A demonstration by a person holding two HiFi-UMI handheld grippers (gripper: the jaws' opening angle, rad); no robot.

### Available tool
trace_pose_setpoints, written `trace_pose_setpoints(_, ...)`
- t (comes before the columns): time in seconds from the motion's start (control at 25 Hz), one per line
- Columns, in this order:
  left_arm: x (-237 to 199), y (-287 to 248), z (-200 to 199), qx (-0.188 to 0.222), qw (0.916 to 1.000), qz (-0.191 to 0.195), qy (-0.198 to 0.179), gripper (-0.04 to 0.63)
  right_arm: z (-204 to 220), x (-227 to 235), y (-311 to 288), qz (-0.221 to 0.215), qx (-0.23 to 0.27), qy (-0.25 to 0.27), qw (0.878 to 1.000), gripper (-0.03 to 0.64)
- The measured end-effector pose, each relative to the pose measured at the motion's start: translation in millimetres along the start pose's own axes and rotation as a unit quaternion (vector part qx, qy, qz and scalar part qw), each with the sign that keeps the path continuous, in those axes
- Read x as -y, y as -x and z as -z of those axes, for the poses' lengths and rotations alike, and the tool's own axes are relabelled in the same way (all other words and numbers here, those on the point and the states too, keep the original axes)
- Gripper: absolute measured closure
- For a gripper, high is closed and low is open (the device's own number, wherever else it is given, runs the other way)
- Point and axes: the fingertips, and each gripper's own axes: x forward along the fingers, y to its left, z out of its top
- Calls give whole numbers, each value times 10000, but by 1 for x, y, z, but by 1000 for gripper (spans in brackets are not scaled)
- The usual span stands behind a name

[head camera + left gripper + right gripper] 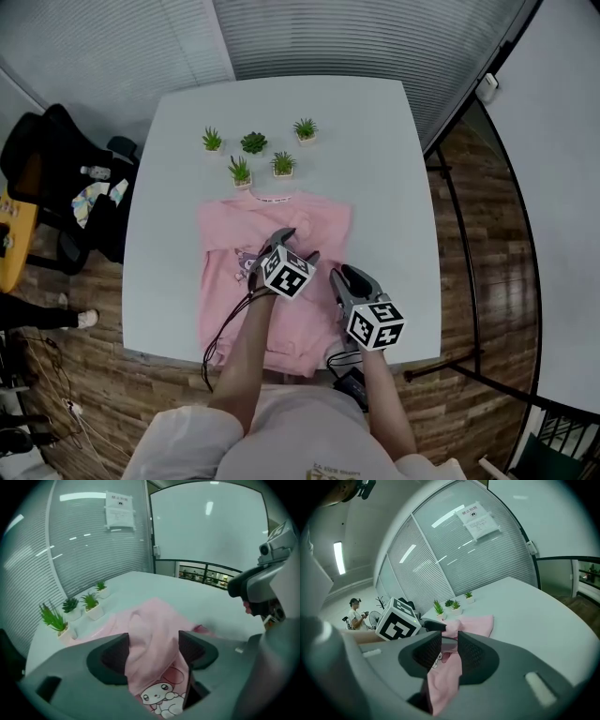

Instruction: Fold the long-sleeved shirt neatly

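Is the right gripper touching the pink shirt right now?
Touching. The right gripper view shows the right gripper pinching a fold of the pink shirt between its closed jaws.

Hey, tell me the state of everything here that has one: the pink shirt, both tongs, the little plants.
Pink shirt: spread print side up on the table, bunched up in the middle, not neatly folded yet.
Left tongs: open, shirt fabric loose between them.
Right tongs: shut on a fold of the shirt.
Potted plants: all five upright.
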Motion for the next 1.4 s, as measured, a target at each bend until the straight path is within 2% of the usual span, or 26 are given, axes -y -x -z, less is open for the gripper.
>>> trace_pose_setpoints(0.08,21,-2,0,-48,9989,416,-227,252,3,2,4,7,-6,-16,10000,502)
trace_pose_setpoints(0.16,32,2,0,-26,9976,557,-411,250,5,4,5,11,-2,-24,10000,502)
trace_pose_setpoints(0.24,35,11,0,67,9976,547,-427,250,5,5,5,15,27,-20,10000,502)
trace_pose_setpoints(0.44,32,44,3,386,9981,469,-96,252,5,-11,10,59,120,36,9999,502)
trace_pose_setpoints(0.84,20,111,18,945,9944,402,234,253,22,-46,32,474,275,61,9985,502)
trace_pose_setpoints(1.4,18,182,100,879,9947,209,497,258,66,-93,67,686,266,217,9971,502)
